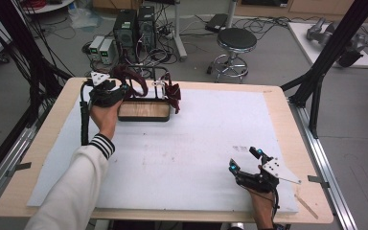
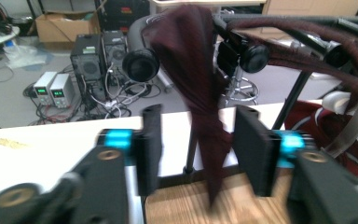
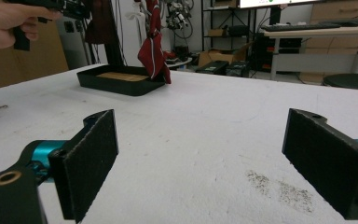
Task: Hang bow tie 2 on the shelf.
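At the far left corner of the table (image 1: 278,103), we have our left gripper (image 2: 198,154) up at the black rack (image 1: 160,84), where a dark maroon cloth (image 2: 191,70) hangs over the top bar and trails down toward the wooden-bottomed tray (image 1: 143,110). Its jaws stand roughly half open on either side of the cloth's tail, the pads clear of the fabric — so it has hold of nothing. We judge the draping of this piece done, or nearly; a second, redder cloth (image 3: 154,53) hangs at the rack's other end. What is left looks like drawing the left hand (image 1: 106,117) back, and we see no further cloth waiting on the white mat (image 1: 196,143).

Our left forearm reaches forward with the gripper held about level at bar height. Our right gripper (image 3: 200,163) rests low at the near right of the mat, well apart from the rack — jaws wide open and empty, pointing across the table.
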A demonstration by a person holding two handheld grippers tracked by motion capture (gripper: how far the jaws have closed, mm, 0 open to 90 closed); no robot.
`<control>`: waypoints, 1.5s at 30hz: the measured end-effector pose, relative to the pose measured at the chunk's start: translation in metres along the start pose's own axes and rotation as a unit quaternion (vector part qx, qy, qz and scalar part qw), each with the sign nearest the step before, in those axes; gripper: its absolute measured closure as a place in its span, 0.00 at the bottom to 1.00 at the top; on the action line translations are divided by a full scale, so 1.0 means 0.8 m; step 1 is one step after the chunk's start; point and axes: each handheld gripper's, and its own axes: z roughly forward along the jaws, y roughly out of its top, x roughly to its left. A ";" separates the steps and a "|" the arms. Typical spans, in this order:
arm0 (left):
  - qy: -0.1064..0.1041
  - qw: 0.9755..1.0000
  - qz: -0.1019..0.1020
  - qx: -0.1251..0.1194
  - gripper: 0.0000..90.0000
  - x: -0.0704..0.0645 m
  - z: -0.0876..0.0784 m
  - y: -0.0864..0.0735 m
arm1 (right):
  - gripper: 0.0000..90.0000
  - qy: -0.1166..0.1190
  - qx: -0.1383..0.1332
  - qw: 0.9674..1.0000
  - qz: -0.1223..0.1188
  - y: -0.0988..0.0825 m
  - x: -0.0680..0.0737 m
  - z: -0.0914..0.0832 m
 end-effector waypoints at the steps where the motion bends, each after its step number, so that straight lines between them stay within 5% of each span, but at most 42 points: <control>1: -0.004 1.000 0.002 0.001 0.53 0.001 -0.001 -0.001 | 0.11 -0.001 -0.002 1.000 -0.003 0.000 -0.001 0.000; 5: -0.024 1.000 0.006 -0.010 0.36 0.005 -0.007 -0.006 | 0.11 -0.001 -0.004 1.000 -0.005 0.000 0.001 0.000; 10: -0.053 0.998 0.024 -0.018 0.26 0.005 -0.016 -0.009 | 0.11 -0.002 -0.004 1.000 -0.004 0.000 0.000 0.000; 16: -0.100 0.993 0.051 -0.034 0.20 0.002 -0.029 -0.017 | 0.11 -0.002 -0.005 1.000 -0.004 0.000 0.001 -0.001; 18: -0.132 0.988 0.064 -0.055 0.19 0.003 -0.040 -0.025 | 0.11 -0.002 -0.007 1.000 -0.006 0.000 0.001 0.000; 20: -0.140 0.986 0.068 -0.060 0.19 0.003 -0.042 -0.027 | 0.11 -0.002 -0.007 1.000 -0.006 -0.001 0.000 0.000; 22: -0.167 0.980 0.077 -0.076 0.19 0.006 -0.055 -0.036 | 0.11 -0.002 -0.007 1.000 -0.007 -0.001 0.001 -0.001; 24: -0.178 0.978 0.076 -0.081 0.19 0.008 -0.059 -0.039 | 0.11 -0.003 -0.009 1.000 -0.009 -0.001 0.001 -0.001; 25: -0.191 0.975 0.074 -0.086 0.18 0.009 -0.065 -0.043 | 0.11 -0.003 -0.011 1.000 -0.009 -0.001 0.001 -0.001; 26: -0.213 0.970 0.078 -0.092 0.18 0.012 -0.076 -0.049 | 0.11 -0.003 -0.012 1.000 -0.010 -0.001 0.001 -0.002; 27: -0.213 0.970 0.078 -0.092 0.17 0.012 -0.076 -0.049 | 0.11 -0.003 -0.012 1.000 -0.010 -0.001 0.001 -0.002; 28: -0.228 0.966 0.077 -0.096 0.15 0.016 -0.085 -0.056 | 0.11 -0.003 -0.015 1.000 -0.011 -0.001 0.001 -0.002; 33: -0.250 0.959 0.075 -0.112 0.14 0.027 -0.120 -0.082 | 0.11 -0.003 -0.013 1.000 -0.013 -0.001 0.002 -0.002; 36: -0.251 0.957 0.069 -0.126 0.14 0.035 -0.140 -0.102 | 0.11 -0.004 -0.018 1.000 -0.021 -0.002 0.004 -0.003; 45: -0.246 0.960 0.057 -0.125 0.14 0.046 -0.182 -0.163 | 0.11 -0.005 -0.034 0.999 -0.028 -0.004 0.005 -0.007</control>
